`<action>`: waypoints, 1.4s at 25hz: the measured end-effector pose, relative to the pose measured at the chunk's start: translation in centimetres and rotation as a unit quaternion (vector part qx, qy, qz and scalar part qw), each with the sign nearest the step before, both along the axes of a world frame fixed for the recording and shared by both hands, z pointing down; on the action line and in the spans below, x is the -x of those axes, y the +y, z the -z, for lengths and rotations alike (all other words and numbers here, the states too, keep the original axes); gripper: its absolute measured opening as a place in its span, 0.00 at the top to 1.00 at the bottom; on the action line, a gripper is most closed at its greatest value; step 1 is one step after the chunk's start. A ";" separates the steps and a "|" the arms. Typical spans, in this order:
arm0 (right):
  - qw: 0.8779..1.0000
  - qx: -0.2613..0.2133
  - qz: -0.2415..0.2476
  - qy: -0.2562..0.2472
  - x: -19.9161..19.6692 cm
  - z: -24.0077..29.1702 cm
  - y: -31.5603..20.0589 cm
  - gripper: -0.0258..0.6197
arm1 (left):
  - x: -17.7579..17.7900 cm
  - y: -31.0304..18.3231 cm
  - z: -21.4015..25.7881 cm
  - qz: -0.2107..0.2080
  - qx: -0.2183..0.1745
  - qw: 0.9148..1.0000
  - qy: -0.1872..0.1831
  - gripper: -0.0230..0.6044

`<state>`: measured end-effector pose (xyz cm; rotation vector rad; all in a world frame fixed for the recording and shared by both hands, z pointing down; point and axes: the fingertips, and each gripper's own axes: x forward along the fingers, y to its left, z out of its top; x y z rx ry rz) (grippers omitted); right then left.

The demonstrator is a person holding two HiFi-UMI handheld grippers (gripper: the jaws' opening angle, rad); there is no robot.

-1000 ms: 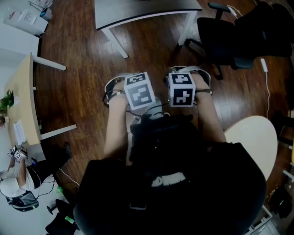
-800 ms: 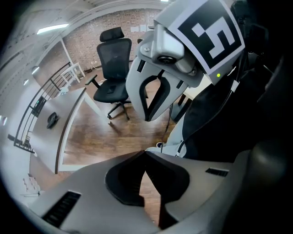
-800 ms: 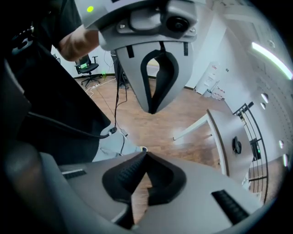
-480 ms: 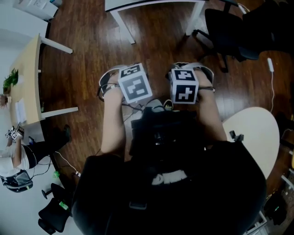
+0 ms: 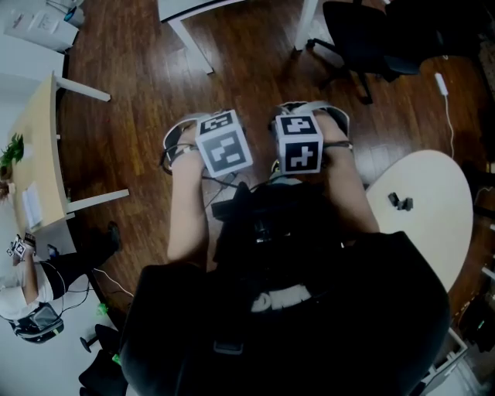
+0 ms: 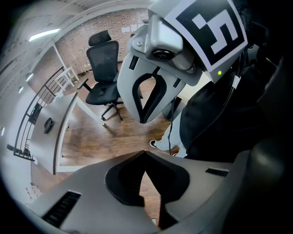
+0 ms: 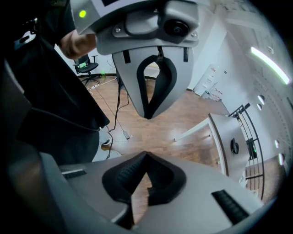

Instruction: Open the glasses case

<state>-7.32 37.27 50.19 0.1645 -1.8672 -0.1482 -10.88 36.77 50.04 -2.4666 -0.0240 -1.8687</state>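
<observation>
Ok so both of your grippers are clamped fully closed with nothing in them. Your left gripper (image 6: 144,152) has its pads pressed tip to tip, with just bare wooden floor (image 6: 100,141) showing past them. Your right gripper (image 7: 146,153) is the same deal: tips together, no object between them. In the head view you're holding the two side by side out in front of your chest. They're close to each other but not touching, and both are aimed steeply down over the floor.

As for the glasses case, honestly I can't pick it out for sure. There's a rounded cream table (image 5: 433,232) off to your right. A couple of small dark things (image 5: 398,201) sit on it near the tabletop's left edge, the side closest to your right arm. They're too tiny to say whether one of them is the case. The right gripper view also catches a dark oval thing (image 7: 234,147) lying on a pale tabletop (image 7: 226,130), well apart from the jaws and again too small to name.

Other stuff around you: a black office chair (image 5: 363,39) out past the grippers, a white desk (image 5: 182,8) beside it, and a light wood desk (image 5: 39,155) along the left side.
</observation>
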 end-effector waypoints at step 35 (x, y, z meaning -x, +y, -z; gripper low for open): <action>0.997 -0.062 -0.014 -0.053 10.7 4.1 24.8 0.95 | 5.2 27.1 2.1 -0.080 -0.010 0.996 0.030 0.96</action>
